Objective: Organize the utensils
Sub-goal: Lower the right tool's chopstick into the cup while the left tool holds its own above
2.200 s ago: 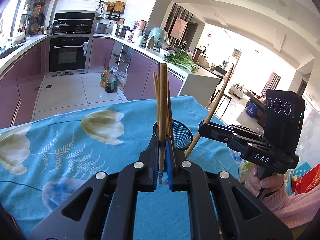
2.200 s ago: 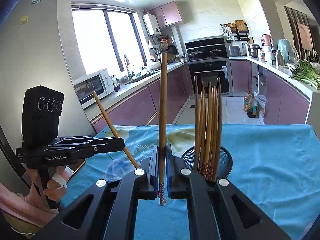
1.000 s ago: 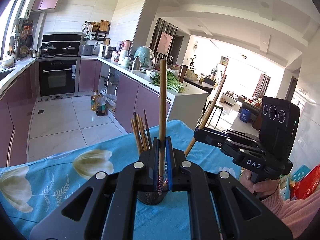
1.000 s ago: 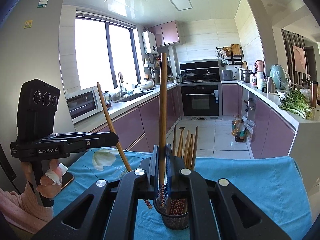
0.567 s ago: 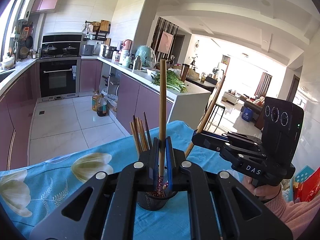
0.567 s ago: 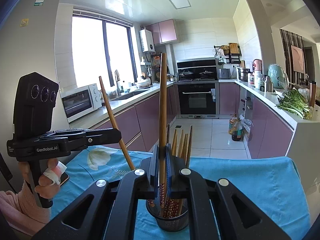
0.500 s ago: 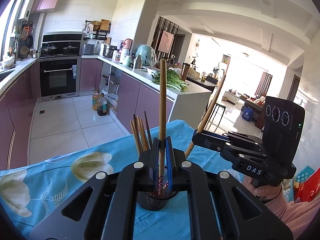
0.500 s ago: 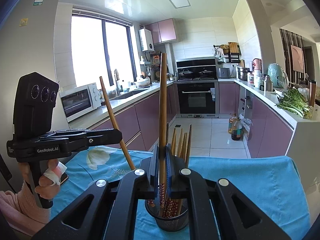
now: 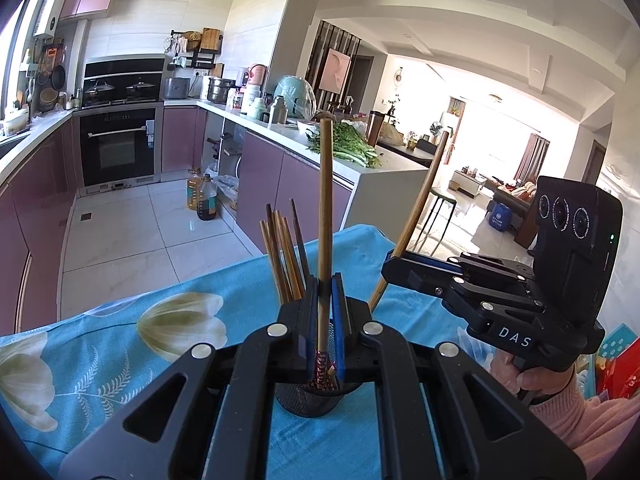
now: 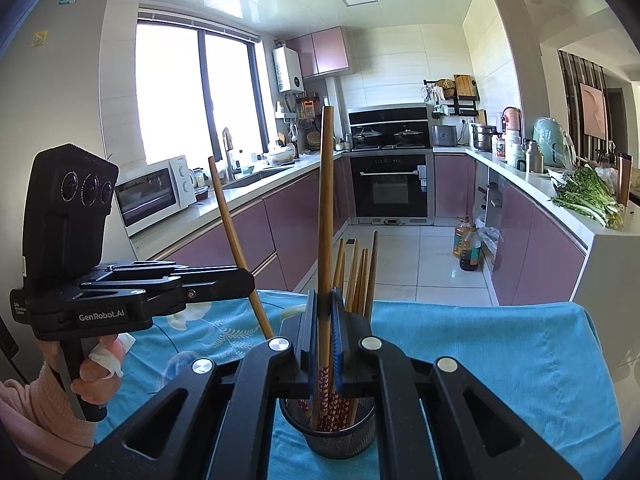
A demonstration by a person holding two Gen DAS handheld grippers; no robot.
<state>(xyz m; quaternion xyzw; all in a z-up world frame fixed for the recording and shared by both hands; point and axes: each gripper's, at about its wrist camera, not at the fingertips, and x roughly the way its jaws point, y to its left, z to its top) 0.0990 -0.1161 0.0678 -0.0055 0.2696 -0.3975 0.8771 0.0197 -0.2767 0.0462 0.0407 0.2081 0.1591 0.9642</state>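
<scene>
The left gripper (image 9: pixel 325 320) is clamping 1 chopstick (image 9: pixel 325 216) upright between its blue pads, the patterned lower end dipping into the black mesh holder (image 9: pixel 310 402) that is standing on the blue floral tablecloth (image 9: pixel 120 344). The right gripper (image 10: pixel 323 332) is likewise pinching a second chopstick (image 10: pixel 325 216) tight and near upright, its patterned tip sitting down inside the same holder among the other chopsticks (image 10: pixel 362 276) already leaning there. In each wrist view the opposite gripper is showing to the side, a hand (image 10: pixel 98 372) in a pink sleeve gripping its handle.
</scene>
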